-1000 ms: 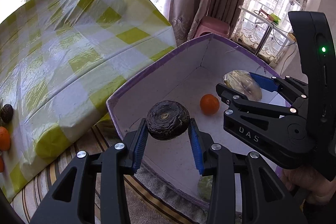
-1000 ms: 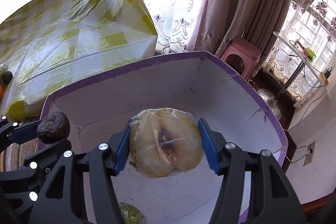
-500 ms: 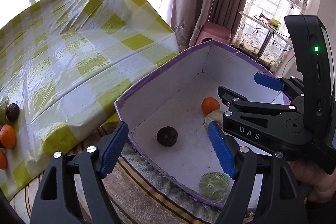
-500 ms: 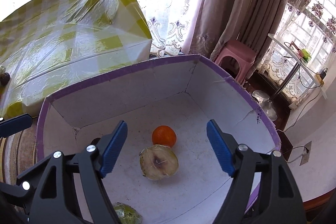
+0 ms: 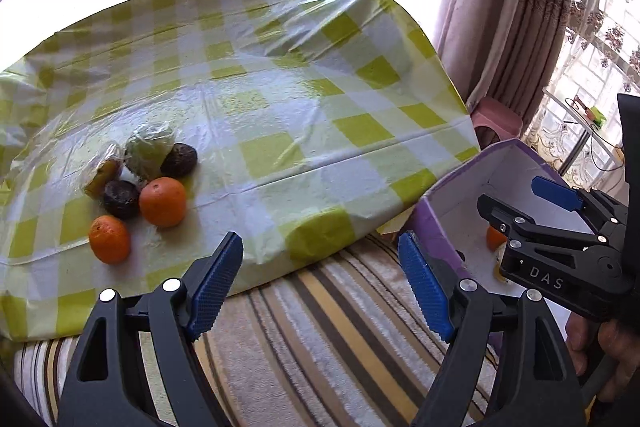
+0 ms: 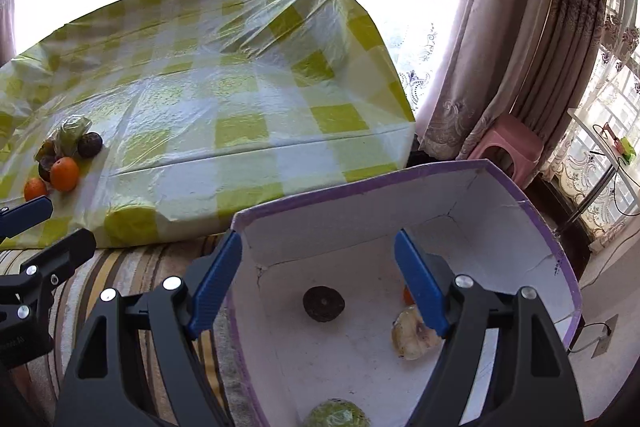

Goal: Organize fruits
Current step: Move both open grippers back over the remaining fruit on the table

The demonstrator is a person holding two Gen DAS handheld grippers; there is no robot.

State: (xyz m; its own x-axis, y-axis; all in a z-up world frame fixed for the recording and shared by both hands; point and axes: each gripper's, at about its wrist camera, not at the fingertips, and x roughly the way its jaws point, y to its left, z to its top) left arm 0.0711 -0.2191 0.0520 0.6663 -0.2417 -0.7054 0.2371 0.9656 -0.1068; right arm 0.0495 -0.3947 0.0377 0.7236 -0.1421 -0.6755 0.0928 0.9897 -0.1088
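- Four fruits lie in the purple-rimmed box (image 6: 472,171): a dark round one (image 6: 323,303), a wrapped pale one (image 6: 412,335), an orange (image 6: 407,295) mostly hidden behind my right claw (image 6: 318,283), a green one (image 6: 336,417) cut off below.
- More fruit (image 5: 140,183) clusters on the checked bench (image 5: 280,99); the wrapped ones are hard to identify.
- Both my claws, left (image 5: 320,287) too, gape empty.

Three oranges (image 5: 163,201), three dark fruits (image 5: 120,199), four wrapped fruits (image 5: 149,147), one box (image 6: 360,187), one checked table (image 5: 280,99) and one pink stool (image 6: 506,147).
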